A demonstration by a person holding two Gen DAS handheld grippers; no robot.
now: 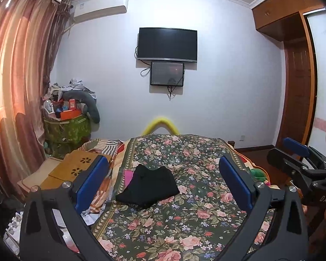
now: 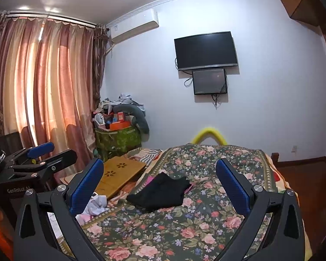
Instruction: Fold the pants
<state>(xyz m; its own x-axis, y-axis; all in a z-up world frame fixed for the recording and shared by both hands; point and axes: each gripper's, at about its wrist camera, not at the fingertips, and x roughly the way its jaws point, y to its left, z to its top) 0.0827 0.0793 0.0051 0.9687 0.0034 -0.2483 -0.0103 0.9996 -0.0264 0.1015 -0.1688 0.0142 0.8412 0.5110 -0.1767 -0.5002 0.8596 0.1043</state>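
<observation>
Black pants (image 1: 148,187), folded into a compact bundle, lying on the floral bedspread (image 1: 184,228) around mid-bed, toward its left side, a strip of pink fabric (image 1: 127,175) peeking out at the bundle's left edge.

Left gripper (image 1: 164,187) spread wide and empty, raised above the near part of the bed, blue pads (image 1: 91,184) well apart, bundle framed between them farther off. Right gripper (image 2: 160,187) likewise spread wide, gripping nothing, hovering over the near bedspread with the pants ahead.

Left of the bedspread: wooden lap desk (image 2: 119,174) with flower-shaped cutouts, resting on striped bedding (image 2: 147,153), crumpled pale cloth (image 2: 96,204) just beside it nearer the camera. Farther back in the corner: green patterned bin (image 1: 67,132) heaped with boxes and clothes, next to the pink curtains (image 1: 17,76). Yellow foam-padded arch (image 1: 160,124) rising behind the far edge of the bed. On the wall: dark television (image 1: 167,44) with a smaller screen (image 1: 167,74) beneath, air conditioner (image 1: 100,7) high left. Wooden wardrobe (image 1: 293,65) at far right.

Bare floral surface between grippers and bundle; right bed edge dropping to dark wooden floor (image 2: 304,180).
</observation>
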